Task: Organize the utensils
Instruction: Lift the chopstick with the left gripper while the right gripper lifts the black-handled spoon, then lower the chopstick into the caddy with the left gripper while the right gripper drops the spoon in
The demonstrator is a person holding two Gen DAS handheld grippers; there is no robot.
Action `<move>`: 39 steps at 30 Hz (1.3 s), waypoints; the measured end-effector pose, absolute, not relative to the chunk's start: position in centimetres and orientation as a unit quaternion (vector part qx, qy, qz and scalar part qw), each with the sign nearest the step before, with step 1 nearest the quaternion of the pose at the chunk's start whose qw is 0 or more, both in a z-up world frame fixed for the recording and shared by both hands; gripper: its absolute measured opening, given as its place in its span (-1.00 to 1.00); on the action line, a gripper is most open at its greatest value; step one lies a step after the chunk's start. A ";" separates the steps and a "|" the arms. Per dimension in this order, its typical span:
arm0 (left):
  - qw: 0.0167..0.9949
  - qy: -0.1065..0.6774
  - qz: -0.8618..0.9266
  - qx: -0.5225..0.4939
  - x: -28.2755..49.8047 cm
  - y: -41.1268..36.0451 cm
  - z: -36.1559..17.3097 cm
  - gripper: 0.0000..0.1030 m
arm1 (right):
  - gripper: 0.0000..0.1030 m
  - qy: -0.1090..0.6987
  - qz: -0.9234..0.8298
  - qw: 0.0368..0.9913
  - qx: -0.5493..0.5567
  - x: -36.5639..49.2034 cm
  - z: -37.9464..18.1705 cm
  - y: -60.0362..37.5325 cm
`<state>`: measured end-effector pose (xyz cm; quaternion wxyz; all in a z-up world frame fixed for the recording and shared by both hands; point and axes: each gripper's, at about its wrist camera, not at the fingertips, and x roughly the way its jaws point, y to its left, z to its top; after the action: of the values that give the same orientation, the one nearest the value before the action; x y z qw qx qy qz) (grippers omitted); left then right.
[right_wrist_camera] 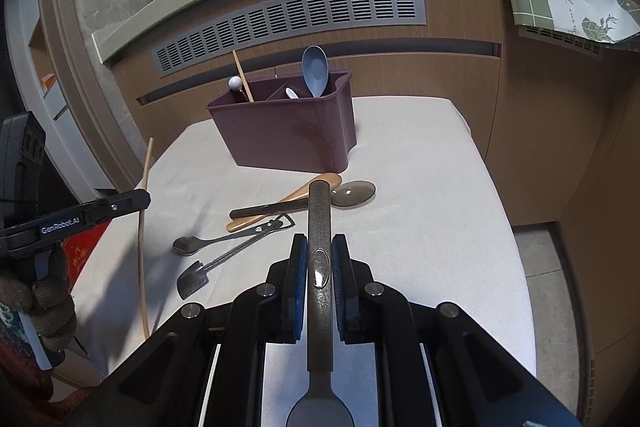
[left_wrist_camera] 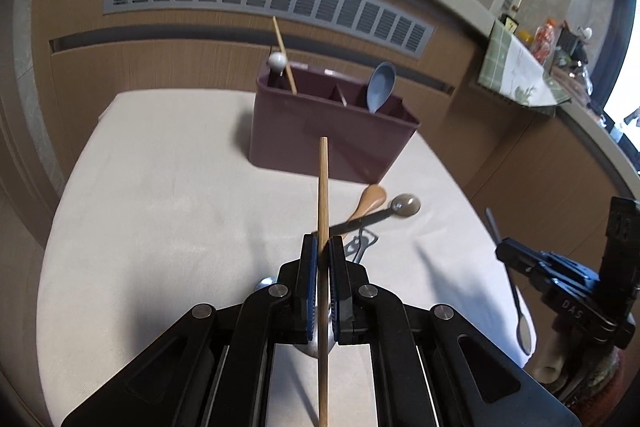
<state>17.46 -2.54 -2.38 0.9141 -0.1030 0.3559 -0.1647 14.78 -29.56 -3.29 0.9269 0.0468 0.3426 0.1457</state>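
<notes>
Left gripper (left_wrist_camera: 322, 247) clenched on the chopstick (left_wrist_camera: 322, 195), right gripper (right_wrist_camera: 319, 247) grasping the dark spoon (right_wrist_camera: 319, 223), caddy (left_wrist_camera: 320, 131) at twelve o'clock: tip the chopstick upright over its left compartment before releasing.

The right gripper (right_wrist_camera: 320, 259) fingers (right_wrist_camera: 298, 287) clamp a dark spoon (right_wrist_camera: 320, 227) by its handle. Near the surface (right_wrist_camera: 420, 211) far edge stands a maroon caddy (right_wrist_camera: 288, 135); loose utensils (right_wrist_camera: 240, 239) lie mid-surface.

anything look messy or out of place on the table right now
Yes: loose utensils lie in a crossed pile on the cloth in front of the maroon caddy, a wooden spoon under a dark spoon, with a bottle opener and a small metal spatula beside them.
</notes>
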 end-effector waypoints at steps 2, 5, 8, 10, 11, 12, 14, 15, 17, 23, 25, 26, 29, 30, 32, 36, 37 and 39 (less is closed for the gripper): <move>0.915 0.353 -0.164 -0.104 17.4 -2.6 -2.2 -0.89 | -0.78 0.342 0.144 0.927 0.045 14.8 -3.3 -29.5; 0.914 0.354 -0.162 -0.110 17.6 -2.6 -2.4 -0.89 | -0.78 0.342 0.139 0.928 0.041 15.1 -3.5 -29.3; 0.913 0.355 -0.164 -0.117 17.8 -2.4 -2.4 -0.89 | -0.78 0.347 0.135 0.927 0.042 15.4 -4.0 -29.4; 0.913 0.355 -0.166 -0.118 17.8 -2.4 -2.3 -0.89 | -0.78 0.351 0.135 0.925 0.046 15.7 -4.3 -29.5; 0.913 0.354 -0.165 -0.118 17.9 -2.4 -2.3 -0.89 | -0.78 0.354 0.135 0.924 0.048 15.8 -4.5 -29.5; 0.913 0.354 -0.164 -0.118 17.8 -2.5 -2.3 -0.89 | -0.78 0.357 0.135 0.923 0.051 16.0 -4.7 -29.5; 0.912 0.355 -0.165 -0.121 17.9 -2.4 -2.3 -0.89 | -0.78 0.367 0.137 0.919 0.051 16.4 -5.3 -29.4; 0.912 0.355 -0.165 -0.121 17.8 -2.4 -2.3 -0.89 | -0.78 0.374 0.138 0.916 0.049 16.5 -5.7 -29.3; 0.912 0.354 -0.166 -0.120 17.8 -2.4 -2.3 -0.89 | -0.78 0.389 0.137 0.910 0.040 16.9 -6.7 -29.0; 0.914 0.350 -0.166 -0.118 17.6 -2.4 -2.1 -0.89 | -0.78 0.433 0.134 0.891 0.024 18.1 -9.6 -28.6; 0.914 0.351 -0.166 -0.118 17.6 -2.4 -2.1 -0.89 | -0.78 0.446 0.133 0.885 0.020 18.4 -10.4 -28.5; 0.914 0.351 -0.167 -0.117 17.6 -2.4 -2.1 -0.89 | -0.77 0.446 0.134 0.885 0.017 18.5 -10.5 -28.4; 0.913 0.353 -0.166 -0.117 17.6 -2.4 -2.2 -0.89 | -0.77 0.454 0.134 0.881 -0.001 19.1 -10.4 -28.0; 0.913 0.353 -0.165 -0.118 17.6 -2.4 -2.2 -0.89 | -0.77 0.458 0.135 0.879 -0.007 19.4 -10.4 -27.9; 0.913 0.354 -0.165 -0.119 17.6 -2.4 -2.3 -0.89 | -0.76 0.465 0.137 0.875 -0.017 20.1 -10.3 -27.6; 0.911 0.358 -0.163 -0.120 17.7 -2.3 -2.6 -0.89 | -0.73 0.476 0.144 0.867 -0.032 21.2 -10.2 -27.0; 0.911 0.359 -0.162 -0.121 17.7 -2.2 -2.7 -0.89 | -0.74 0.475 0.145 0.867 -0.039 21.3 -10.2 -26.8; 0.911 0.359 -0.162 -0.122 17.6 -2.1 -2.6 -0.89 | -0.78 0.471 0.146 0.868 -0.057 21.1 -9.9 -26.5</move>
<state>17.64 -2.08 -2.60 0.9112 -0.1221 0.3587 -0.1617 21.10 -26.46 -9.87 0.8683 -0.0566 0.4708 0.1455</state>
